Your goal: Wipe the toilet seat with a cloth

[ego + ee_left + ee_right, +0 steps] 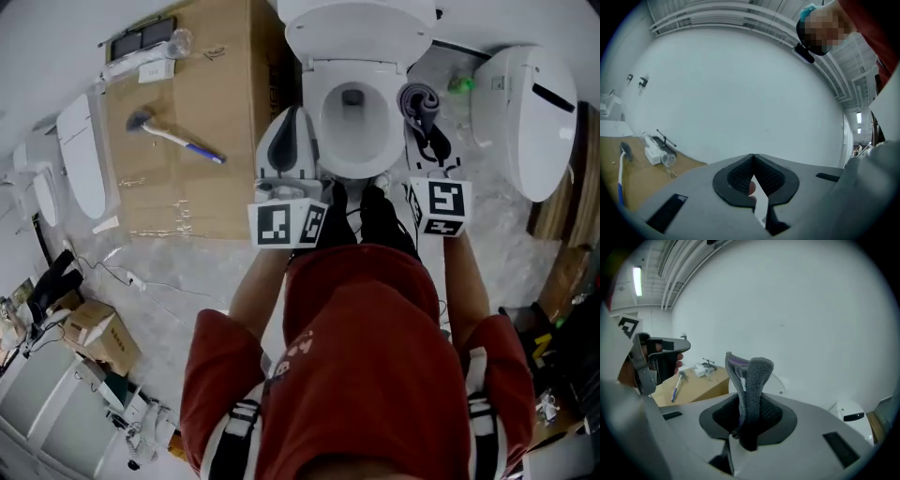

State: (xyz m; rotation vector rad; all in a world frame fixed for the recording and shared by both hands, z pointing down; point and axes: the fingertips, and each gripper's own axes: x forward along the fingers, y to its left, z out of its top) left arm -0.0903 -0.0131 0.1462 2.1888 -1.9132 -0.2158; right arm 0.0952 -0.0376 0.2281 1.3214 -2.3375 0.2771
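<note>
hovering over the toilet seat (354,73): right gripper (419,120) clamps the grey cloth (419,98) at three o'clock, left gripper (296,117) at nine o'clock, jaws pressed together, empty. cloth's off the seat, so all the wiping looks left.

Cloth (419,99) in right tongs (423,112) (by toilet (317,112))

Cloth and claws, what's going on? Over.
Right claw shut on grey cloth. Left claw shut, empty. Toilet seat below, nothing lying on it.
</note>
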